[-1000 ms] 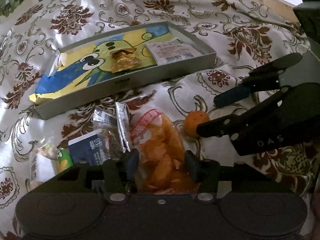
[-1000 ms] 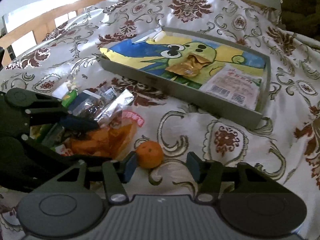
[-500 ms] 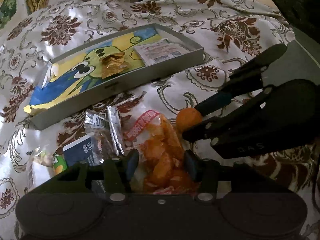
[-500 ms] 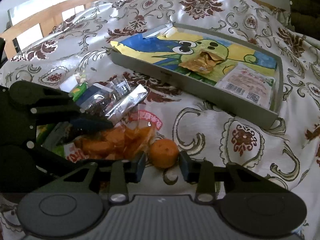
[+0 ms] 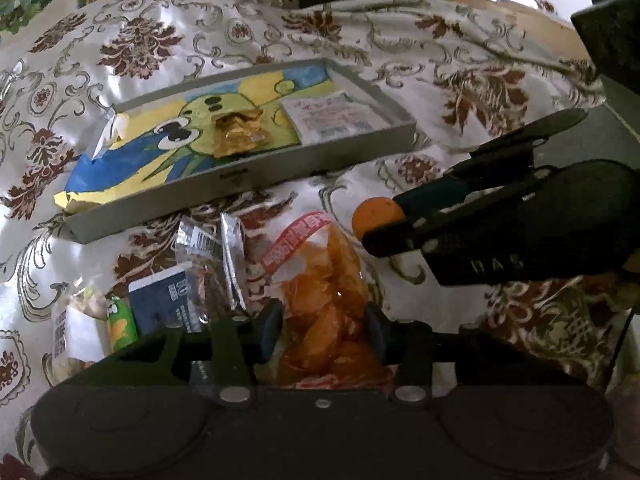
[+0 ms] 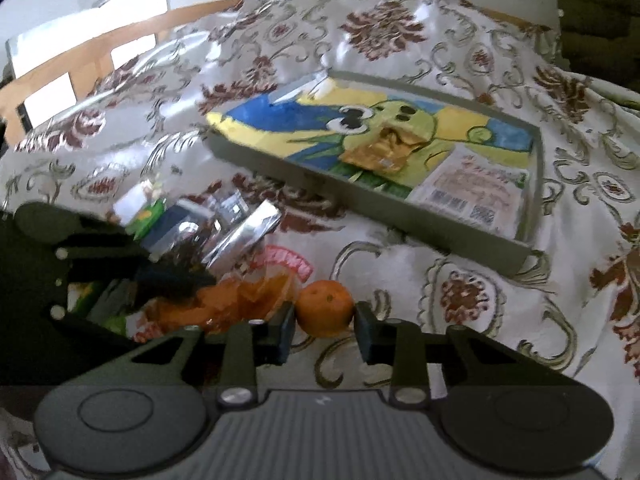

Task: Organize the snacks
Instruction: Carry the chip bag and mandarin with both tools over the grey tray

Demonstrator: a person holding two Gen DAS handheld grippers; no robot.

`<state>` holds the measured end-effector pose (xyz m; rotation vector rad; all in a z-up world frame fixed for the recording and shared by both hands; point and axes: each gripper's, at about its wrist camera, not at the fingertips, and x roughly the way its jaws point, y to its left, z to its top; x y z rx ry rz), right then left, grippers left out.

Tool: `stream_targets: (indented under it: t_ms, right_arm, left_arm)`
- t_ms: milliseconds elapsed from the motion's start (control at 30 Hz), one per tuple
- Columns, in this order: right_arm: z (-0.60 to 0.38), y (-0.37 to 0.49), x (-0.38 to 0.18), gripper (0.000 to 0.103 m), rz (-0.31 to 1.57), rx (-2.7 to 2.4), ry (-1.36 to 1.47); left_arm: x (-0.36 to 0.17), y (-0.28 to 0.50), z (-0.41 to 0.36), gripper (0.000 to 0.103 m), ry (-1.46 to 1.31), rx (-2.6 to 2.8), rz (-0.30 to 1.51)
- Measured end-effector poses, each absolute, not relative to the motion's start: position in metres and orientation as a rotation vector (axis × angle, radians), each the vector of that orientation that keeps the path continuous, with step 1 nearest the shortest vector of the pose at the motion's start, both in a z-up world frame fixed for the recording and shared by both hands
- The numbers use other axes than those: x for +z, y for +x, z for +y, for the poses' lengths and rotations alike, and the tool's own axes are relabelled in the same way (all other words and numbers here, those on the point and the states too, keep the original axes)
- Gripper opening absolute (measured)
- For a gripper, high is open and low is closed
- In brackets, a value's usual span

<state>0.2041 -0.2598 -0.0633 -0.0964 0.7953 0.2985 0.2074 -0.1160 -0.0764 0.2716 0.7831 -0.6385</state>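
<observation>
- Left gripper (image 5: 323,330): jaws closing around a clear bag of orange chips (image 5: 320,300), which lies on the floral cloth (image 5: 460,92).
- Right gripper (image 6: 325,330): pads pressed on both sides of a small round orange fruit (image 6: 325,312).
- Shallow grey tray (image 6: 460,240): holds a crumpled gold wrapper (image 6: 380,150) and a flat pale packet (image 6: 472,188).

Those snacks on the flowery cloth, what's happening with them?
A person is tidying snacks with two hand-held grippers. The right gripper has its jaws around the small orange. The left gripper is closing its jaws on the bag of orange chips. The grey tray already holds a gold packet and a white packet.
</observation>
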Motion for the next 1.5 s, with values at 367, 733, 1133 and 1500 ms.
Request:
stream_targets:
  t_ms: [367, 733, 1133, 1500]
  right_arm:
    - [-0.284, 0.205, -0.044, 0.035, 0.692, 0.222, 0.017]
    - [-0.305, 0.227, -0.029, 0.035, 0.544, 0.134, 0.157]
    - [-0.319, 0.288, -0.047, 0.036, 0.527, 0.105, 0.259]
    - [-0.301, 0.312, -0.067, 0.036, 0.584, 0.113, 0.215]
  left_arm:
    - [-0.053, 0.203, -0.108, 0.045, 0.144, -0.612, 0.647]
    - [-0.015, 0.264, -0.109, 0.045, -0.027, -0.532, 0.52]
    - [-0.027, 0.358, -0.12, 0.045, -0.068, -0.46, 0.541]
    - [-0.046, 0.39, -0.117, 0.045, -0.08, -0.362, 0.617]
